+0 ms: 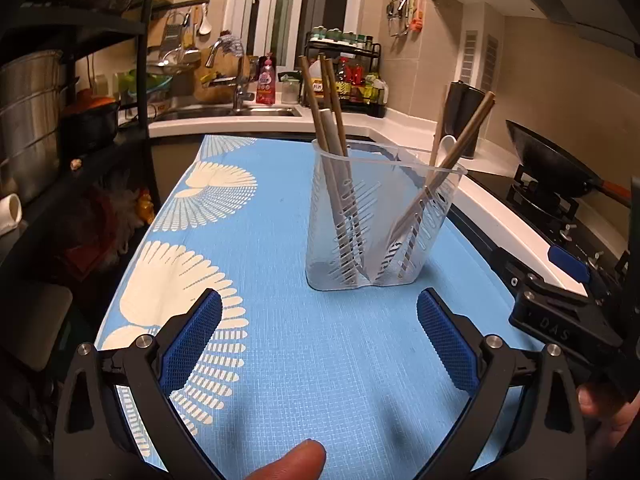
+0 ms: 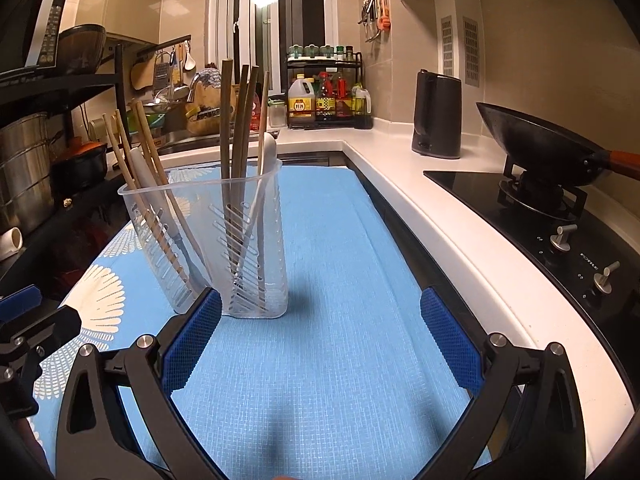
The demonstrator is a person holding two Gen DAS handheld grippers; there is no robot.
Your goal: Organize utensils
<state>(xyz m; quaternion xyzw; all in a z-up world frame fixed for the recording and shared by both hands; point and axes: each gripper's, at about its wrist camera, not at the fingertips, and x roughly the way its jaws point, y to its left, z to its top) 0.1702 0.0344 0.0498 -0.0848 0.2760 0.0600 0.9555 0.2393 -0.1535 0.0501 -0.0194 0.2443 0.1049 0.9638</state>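
Note:
A clear slotted plastic utensil holder (image 1: 380, 236) with two compartments stands upright on the blue mat (image 1: 300, 340). Both compartments hold brown chopsticks (image 1: 326, 108) and a white utensil. In the right wrist view the holder (image 2: 208, 240) stands just beyond my left finger, with chopsticks (image 2: 234, 128) and a white spoon (image 2: 269, 148) in it. My left gripper (image 1: 319, 312) is open and empty, a short way in front of the holder. My right gripper (image 2: 321, 312) is open and empty, with the holder ahead to its left.
The right gripper's body (image 1: 568, 320) shows at the right of the left wrist view. A white counter (image 2: 460, 240) borders the mat on the right, with a black stove and wok (image 2: 548, 144) and a dark kettle (image 2: 438, 116). A sink (image 1: 240, 112) and a bottle rack (image 2: 328, 96) are behind.

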